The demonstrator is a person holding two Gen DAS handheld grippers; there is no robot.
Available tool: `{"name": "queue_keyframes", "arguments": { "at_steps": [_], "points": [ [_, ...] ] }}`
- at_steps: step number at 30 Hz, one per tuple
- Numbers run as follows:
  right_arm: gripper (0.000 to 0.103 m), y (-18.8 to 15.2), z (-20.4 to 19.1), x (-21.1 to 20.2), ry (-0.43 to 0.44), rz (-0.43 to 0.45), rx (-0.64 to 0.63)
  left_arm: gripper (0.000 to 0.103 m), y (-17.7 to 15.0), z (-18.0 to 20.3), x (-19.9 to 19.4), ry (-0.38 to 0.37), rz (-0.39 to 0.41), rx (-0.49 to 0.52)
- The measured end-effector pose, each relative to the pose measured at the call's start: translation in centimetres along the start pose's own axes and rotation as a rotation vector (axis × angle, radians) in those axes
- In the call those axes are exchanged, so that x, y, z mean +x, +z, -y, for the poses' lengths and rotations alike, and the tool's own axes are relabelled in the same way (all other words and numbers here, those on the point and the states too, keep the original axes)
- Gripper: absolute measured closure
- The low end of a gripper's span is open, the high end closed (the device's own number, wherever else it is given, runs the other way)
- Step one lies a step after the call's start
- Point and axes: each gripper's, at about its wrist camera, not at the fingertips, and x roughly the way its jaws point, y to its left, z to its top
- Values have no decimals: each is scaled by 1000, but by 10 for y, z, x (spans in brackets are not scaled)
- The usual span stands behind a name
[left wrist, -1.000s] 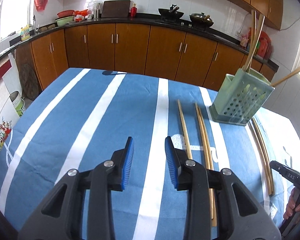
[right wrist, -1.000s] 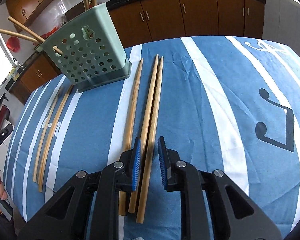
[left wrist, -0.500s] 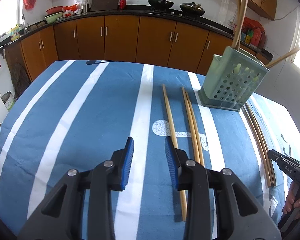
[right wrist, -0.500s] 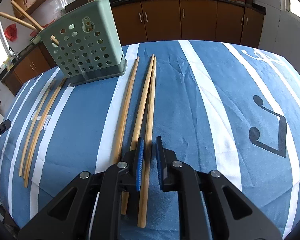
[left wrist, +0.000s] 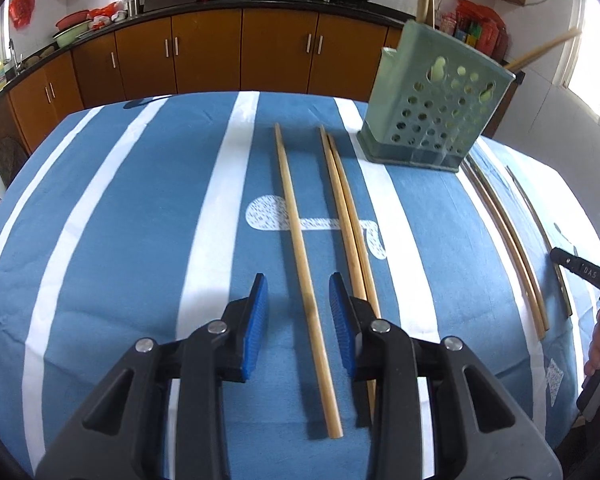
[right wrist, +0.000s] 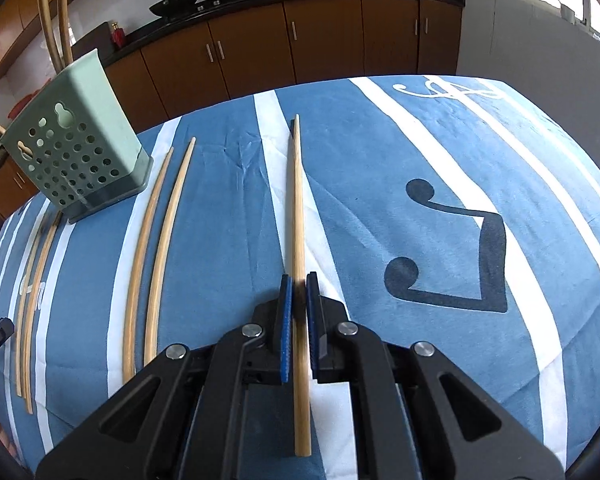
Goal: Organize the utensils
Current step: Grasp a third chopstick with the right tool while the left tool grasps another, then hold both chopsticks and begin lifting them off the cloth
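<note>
Straddling one chopstick [left wrist: 305, 270] with left claw [left wrist: 298, 320] wide apart, gripping nothing; three chopsticks beside, green holder [left wrist: 432, 114] on bench [left wrist: 112, 220]. Pinching one chopstick [right wrist: 298, 216] in right claw [right wrist: 299, 318]; four more lying left.

The left hand-held gripper [left wrist: 298, 312] sits low and level, its blue-padded jaws spread wide apart. The right hand-held gripper [right wrist: 299, 312] points forward with its jaws pinched nearly together, clamping a chopstick [right wrist: 298, 216].
</note>
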Motion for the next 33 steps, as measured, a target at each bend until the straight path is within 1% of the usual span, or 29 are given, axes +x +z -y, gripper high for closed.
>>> {"name": "queue_keyframes", "arguments": {
  "at_steps": [2, 3, 6, 7, 9, 11, 15, 20, 26, 33],
  "points": [
    [95, 0, -1, 0, -4, 3, -3, 74, -1, 3, 4, 5, -9, 7],
    [95, -1, -2, 0, -4, 3, -4, 78, -1, 5, 5, 10, -14, 13],
    [95, -1, -2, 0, -2, 2, -10, 92, -1, 11, 9, 58, -2, 45],
    [95, -1, -3, 0, 0, 2, -14, 94, 0, 10, 10, 61, -2, 42],
    [95, -1, -4, 0, 11, 1, -19, 95, 2, 4, 10, 64, 1, 28],
    [95, -2, -6, 0, 27, 0, -29, 95, 7, -4, 12, 98, 5, 18],
    [95, -4, -14, 0, 49, 6, -61, 95, 20, -29, 18, 143, 6, -24],
    [95, -6, -22, 1, 36, 23, -98, 94, 24, -41, 21, 147, 19, -30],
    [95, -9, -24, 0, 27, 37, -108, 93, 25, -42, 21, 137, 19, -39],
    [94, -7, -22, 1, 38, 35, -100, 91, 25, -43, 22, 122, 19, -47]
  ]
}}
